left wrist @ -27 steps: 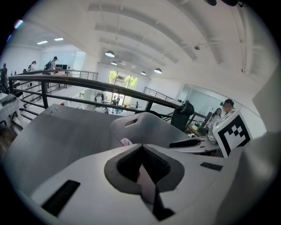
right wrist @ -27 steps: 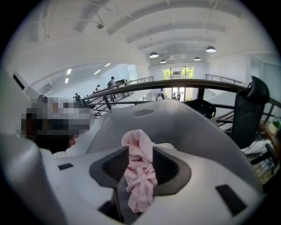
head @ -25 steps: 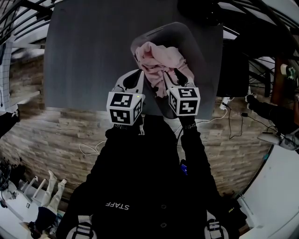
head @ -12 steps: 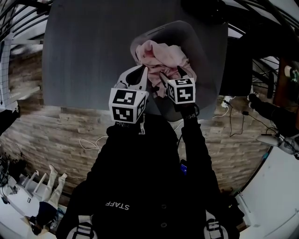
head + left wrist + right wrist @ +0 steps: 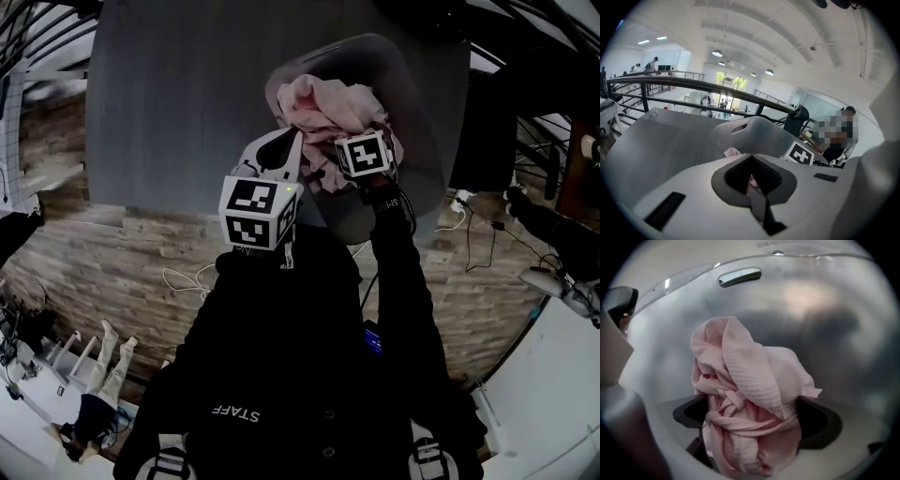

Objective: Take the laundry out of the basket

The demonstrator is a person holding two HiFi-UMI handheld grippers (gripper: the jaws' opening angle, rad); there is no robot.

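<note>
Head view: a grey basket [image 5: 412,103] is set on the grey counter [image 5: 169,94], with 1 heap of pink laundry [image 5: 323,103] inside it. The left tongs [image 5: 292,142] are held at the basket's near rim, tip just beside the laundry. The right tongs [image 5: 349,141] are sunk into the heap's near side.

Left gripper view: the left tongs [image 5: 751,161] are drawn together. A pink sliver is seen in the narrow gap; a pinch cannot be confirmed. The basket [image 5: 759,133] is seen just beyond.

Right gripper view: the right tongs [image 5: 754,423] are opening, spread wide. The knotted laundry [image 5: 745,380] is bunched between the 2 jaws, inside the basket [image 5: 825,333].
</note>
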